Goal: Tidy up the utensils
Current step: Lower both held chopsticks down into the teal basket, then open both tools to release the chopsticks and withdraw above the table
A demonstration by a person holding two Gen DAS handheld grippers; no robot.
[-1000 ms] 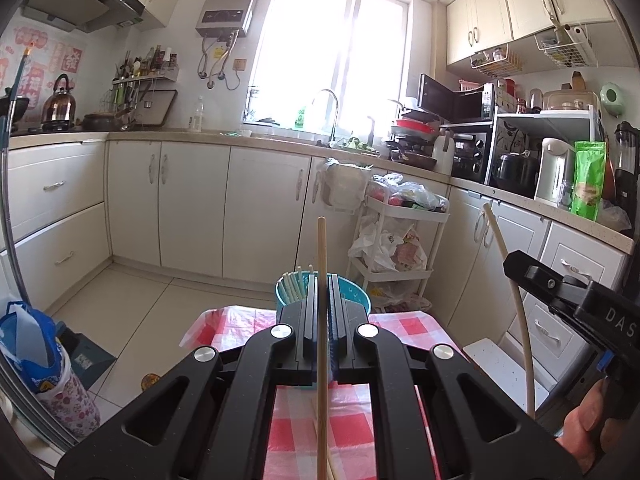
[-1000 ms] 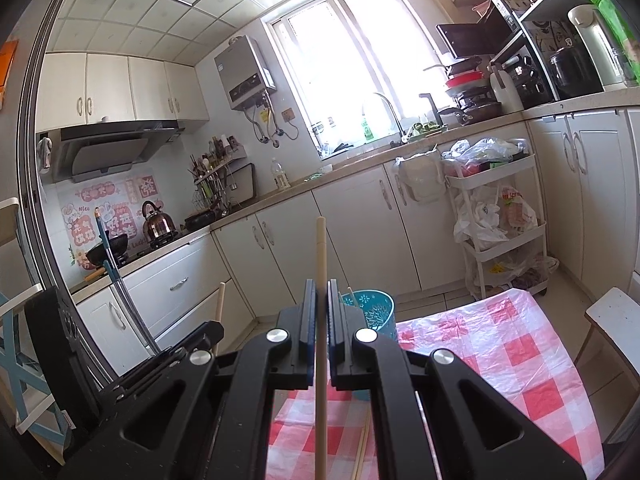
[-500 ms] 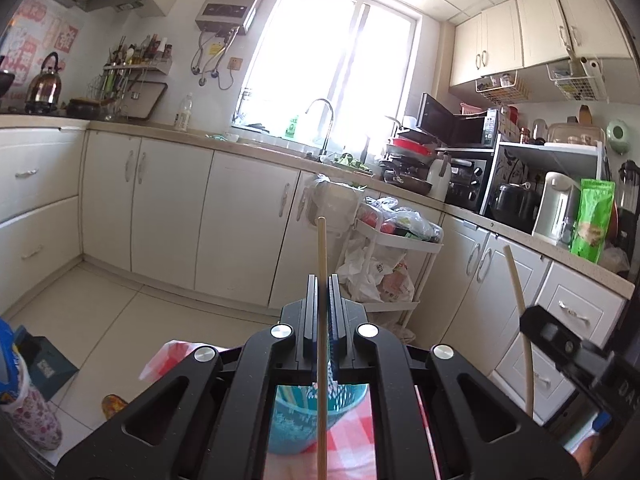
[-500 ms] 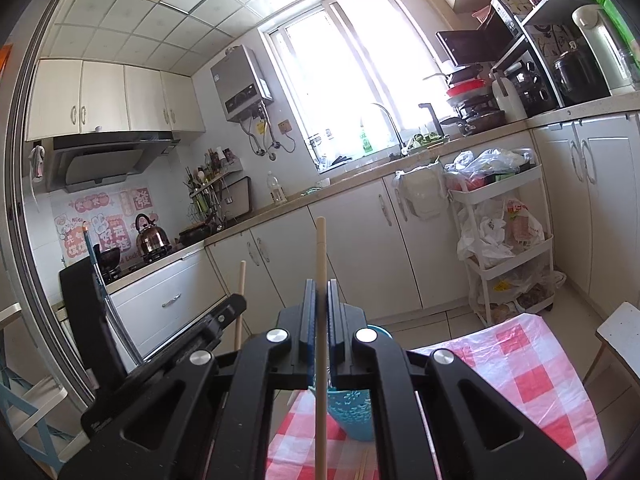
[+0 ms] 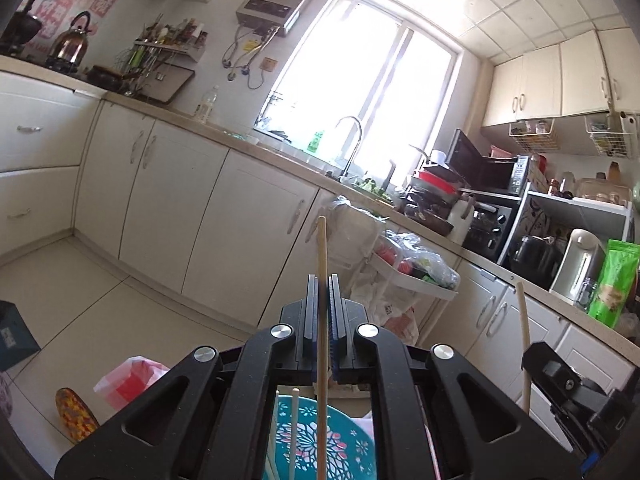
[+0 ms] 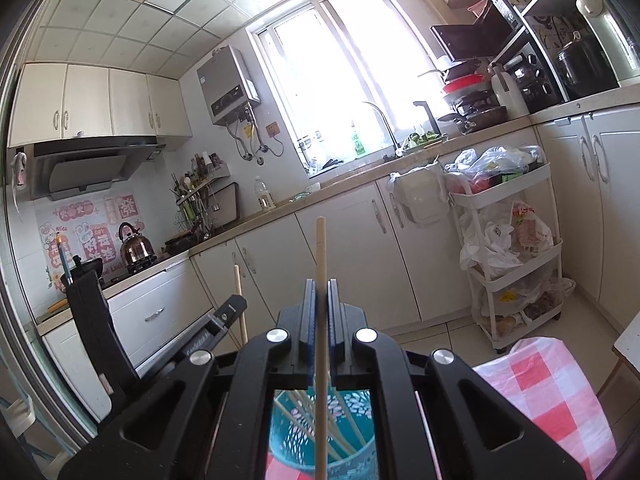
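My left gripper [image 5: 323,280] is shut on a wooden chopstick [image 5: 321,248] that stands upright between the jaws. Below it, seen between the gripper's arms, is a teal utensil holder [image 5: 320,436] with chopsticks [image 5: 294,420] inside. My right gripper [image 6: 321,284] is shut on another wooden chopstick [image 6: 320,248], also upright, above the same teal holder [image 6: 320,432], which has several chopsticks in it. The right gripper shows at the left wrist view's lower right [image 5: 568,384]; the left gripper shows at the right wrist view's left [image 6: 208,336].
A red-and-white checked tablecloth [image 6: 540,392] covers the table under the holder. White kitchen cabinets [image 5: 224,232] and a white rolling cart [image 6: 512,248] with bags stand beyond the table. A pink bag [image 5: 128,376] lies by the floor at the left.
Both grippers have moved forward over the teal holder and tilted upward, each still holding its chopstick. The holder now sits directly below them.
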